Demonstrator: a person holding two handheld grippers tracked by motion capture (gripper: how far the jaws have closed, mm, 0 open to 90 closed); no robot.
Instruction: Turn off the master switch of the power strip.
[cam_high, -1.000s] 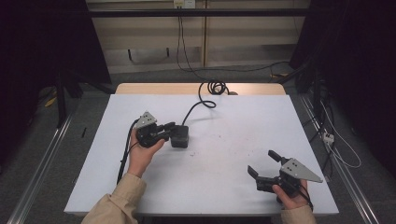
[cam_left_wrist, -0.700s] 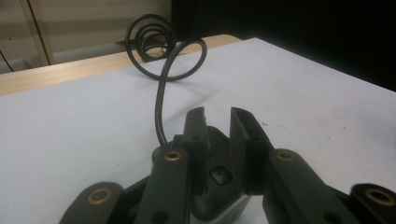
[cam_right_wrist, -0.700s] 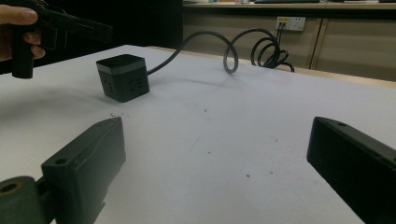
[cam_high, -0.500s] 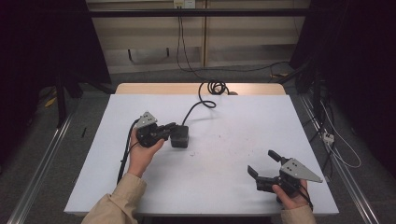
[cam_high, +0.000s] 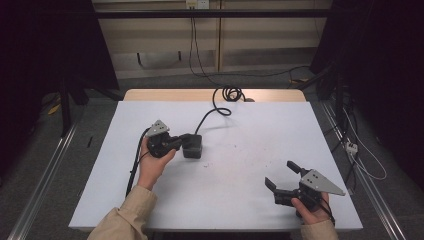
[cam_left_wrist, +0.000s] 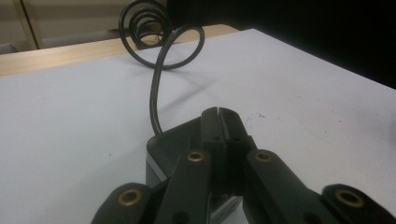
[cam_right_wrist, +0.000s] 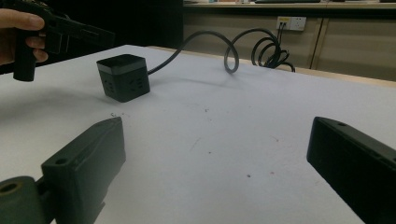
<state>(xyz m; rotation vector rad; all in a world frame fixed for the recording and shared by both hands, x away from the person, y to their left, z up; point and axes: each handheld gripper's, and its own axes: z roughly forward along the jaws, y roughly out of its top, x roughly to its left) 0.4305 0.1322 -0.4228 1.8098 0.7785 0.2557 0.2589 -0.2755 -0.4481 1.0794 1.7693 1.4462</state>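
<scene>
1. The left gripper has its jaws pressed together with nothing between them; in the left gripper view the tips sit over the top of a black cube power socket, likely poised to press or nudge it. Whether they touch it, I cannot tell.
2. The cube's black cable runs away from those tips to a coil at the table's far edge, so it looks slack rather than pulling on the cube.
3. The right gripper is held low near the front edge, well apart from the cube, jaws spread wide and empty, apparently waiting.
</scene>
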